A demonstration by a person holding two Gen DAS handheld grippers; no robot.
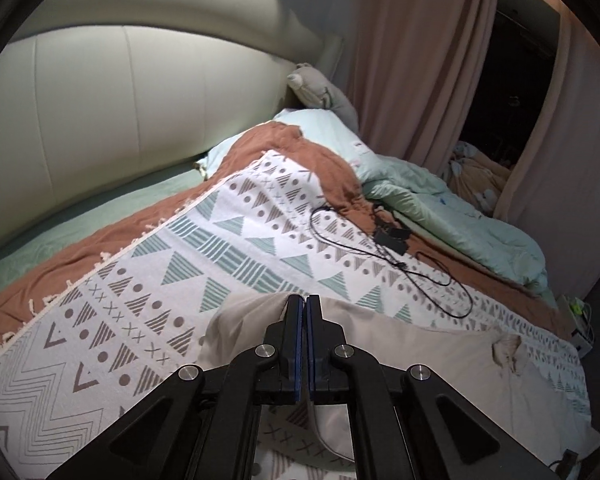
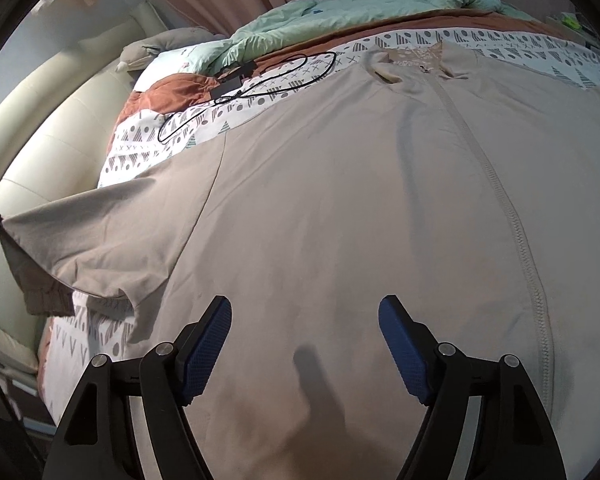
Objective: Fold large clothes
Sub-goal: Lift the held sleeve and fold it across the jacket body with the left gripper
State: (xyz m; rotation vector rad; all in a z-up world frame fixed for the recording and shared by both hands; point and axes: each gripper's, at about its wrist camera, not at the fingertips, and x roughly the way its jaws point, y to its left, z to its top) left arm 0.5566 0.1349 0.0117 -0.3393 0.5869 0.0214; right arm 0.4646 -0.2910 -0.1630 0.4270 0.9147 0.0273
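Left gripper clenched on beige jacket sleeve; right gripper released above it. Black cable on patterned blanket near bed's far edge.

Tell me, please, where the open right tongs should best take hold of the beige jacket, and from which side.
Probably the bottom hem just below the right tongs, coming straight down. The beige jacket lies flat there, zipper closed, while the left tongs already pinch its sleeve.
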